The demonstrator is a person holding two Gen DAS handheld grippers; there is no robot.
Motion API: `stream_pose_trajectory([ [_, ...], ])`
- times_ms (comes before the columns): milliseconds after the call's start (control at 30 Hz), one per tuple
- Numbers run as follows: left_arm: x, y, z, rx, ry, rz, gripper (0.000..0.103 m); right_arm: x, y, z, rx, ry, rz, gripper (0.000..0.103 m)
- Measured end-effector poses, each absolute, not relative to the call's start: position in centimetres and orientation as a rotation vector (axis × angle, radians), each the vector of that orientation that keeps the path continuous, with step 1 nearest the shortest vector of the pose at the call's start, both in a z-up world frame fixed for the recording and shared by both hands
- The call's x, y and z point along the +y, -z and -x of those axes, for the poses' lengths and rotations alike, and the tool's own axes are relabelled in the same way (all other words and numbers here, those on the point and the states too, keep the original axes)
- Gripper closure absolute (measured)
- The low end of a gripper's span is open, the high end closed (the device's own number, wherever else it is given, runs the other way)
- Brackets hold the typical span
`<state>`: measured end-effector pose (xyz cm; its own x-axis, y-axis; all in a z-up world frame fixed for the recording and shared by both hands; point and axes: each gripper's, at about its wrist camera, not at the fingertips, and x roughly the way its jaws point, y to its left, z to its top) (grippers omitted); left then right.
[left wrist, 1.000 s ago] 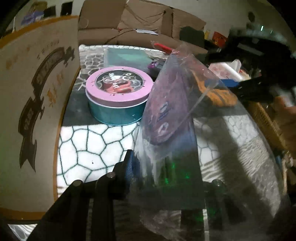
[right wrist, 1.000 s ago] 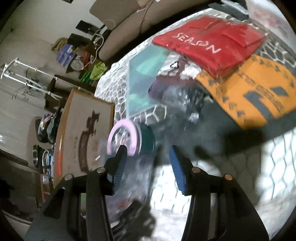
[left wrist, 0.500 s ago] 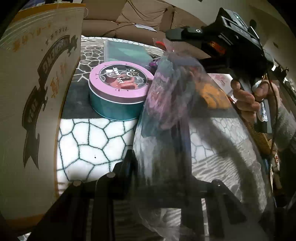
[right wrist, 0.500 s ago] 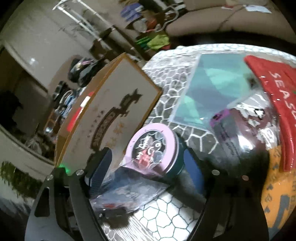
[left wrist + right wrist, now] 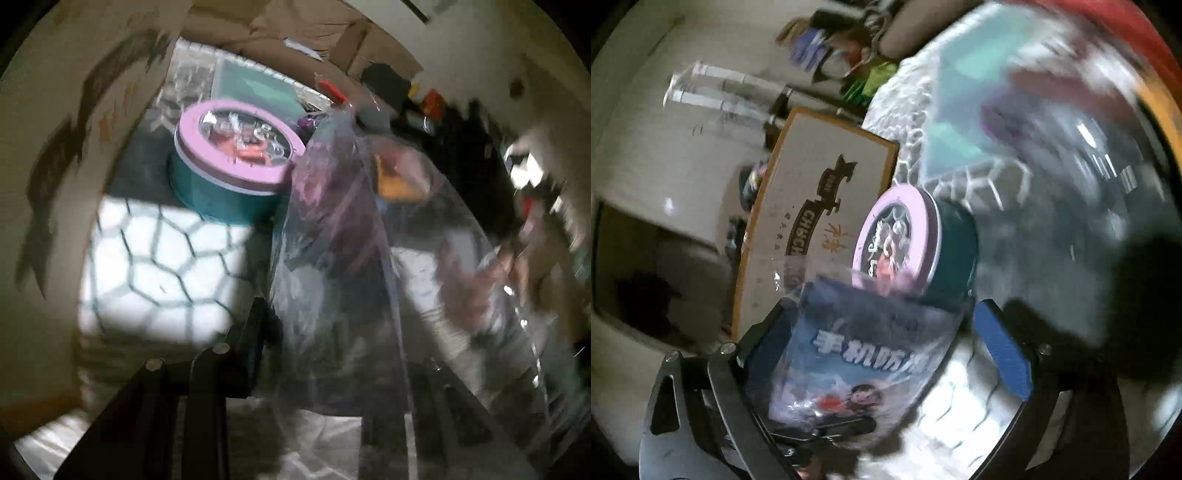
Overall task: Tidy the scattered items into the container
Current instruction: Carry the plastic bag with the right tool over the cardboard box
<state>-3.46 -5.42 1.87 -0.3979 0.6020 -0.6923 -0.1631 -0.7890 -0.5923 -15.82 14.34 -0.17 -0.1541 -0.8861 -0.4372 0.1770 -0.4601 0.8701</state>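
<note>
The left tool [image 5: 314, 354] is clenched on the clear plastic packet [image 5: 332, 258], holding it above the worktop [image 5: 155, 266] beside the round tin [image 5: 229, 173]. The right tool [image 5: 886, 354], jaws just opened wide, straddles the packet without gripping, likely a handover.

Ahead of the left claw [image 5: 317, 354], the tin [image 5: 236, 166] has a pink lid over a teal wall. The tablecloth [image 5: 155, 273] beneath it is white with dark honeycomb lines. Between the right claw's [image 5: 886, 332] blue pads [image 5: 1004, 354], the clear packet [image 5: 857, 354] shows navy and white lettering. Beyond, to the left, stands a cream box [image 5: 812, 206] with an orange border and a brown emblem.
</note>
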Motion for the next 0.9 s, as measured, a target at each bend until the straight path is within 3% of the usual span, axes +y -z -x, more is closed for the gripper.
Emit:
stream_pose_trajectory([
  [133, -4.6, -0.7, 2.6, -0.864, -1.974, 1.397, 0.073, 16.0, 0.6, 11.4, -1.005, 1.708, -1.387, 0.005],
  [300, -2.5, -0.3, 1.4, -0.941, -1.827, 1.401, 0.073, 19.5, 2.4, 4.2, -1.172, 1.691, -1.546, 0.005],
  [433, -2.2, 0.6, 1.2, -1.042, -1.709, 1.406, 0.073, 21.5, 3.8, 1.9, -1.344, 1.616, -1.483, 0.005],
  [500, -2.4, 1.4, 1.0, -1.125, -1.620, 1.399, 0.073, 21.0, 4.5, 2.3, -1.357, 1.585, -1.485, 0.013],
  [567, -2.5, 1.9, 0.7, -1.162, -1.586, 1.413, 0.073, 20.4, 4.8, 2.8, -1.359, 1.580, -1.467, 0.051],
  [633, -2.7, 1.6, 0.7, -1.143, -1.610, 1.413, 0.073, 19.7, 5.2, 3.1, -1.354, 1.573, -1.480, 0.066],
  [700, -2.6, 1.0, 1.0, -1.088, -1.648, 1.429, 0.071, 19.2, 5.6, 3.2, -1.356, 1.586, -1.468, 0.072],
  [833, -2.2, -0.1, 1.1, -0.887, -1.791, 1.481, 0.046, 18.9, 5.2, 3.2, -1.322, 1.631, -1.463, 0.076],
  [900, -2.3, -0.5, 1.1, -0.818, -1.839, 1.486, 0.040, 19.1, 4.7, 3.1, -1.305, 1.646, -1.459, 0.076],
])
